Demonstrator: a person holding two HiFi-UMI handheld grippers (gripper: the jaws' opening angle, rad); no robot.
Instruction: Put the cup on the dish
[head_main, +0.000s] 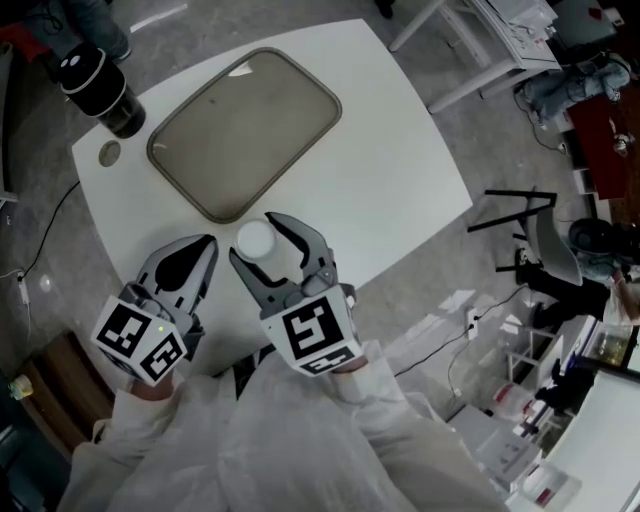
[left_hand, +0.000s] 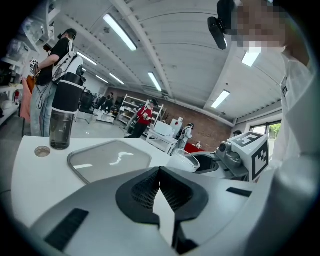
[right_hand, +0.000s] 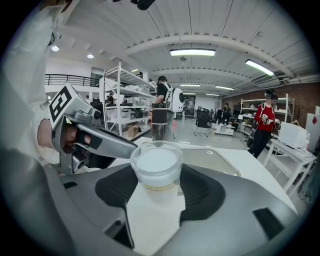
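A small clear cup (head_main: 256, 243) with a white top stands between the fingers of my right gripper (head_main: 253, 237), just off the near edge of the dish, a grey-brown tray (head_main: 245, 130). In the right gripper view the cup (right_hand: 156, 162) fills the gap and both pads press its sides; the right gripper (right_hand: 156, 176) is shut on it. I cannot tell whether it is lifted off the white table (head_main: 400, 190). My left gripper (head_main: 207, 243) sits beside it on the left, shut and empty (left_hand: 160, 171). The left gripper view shows the cup (left_hand: 185, 161) to the right of the tray (left_hand: 110, 157).
A black tumbler (head_main: 100, 90) stands at the table's far left corner, with a small round disc (head_main: 109, 154) next to it. The table's front edge runs just under my grippers. Chairs, cables and boxes crowd the floor on the right. People stand by the shelves behind.
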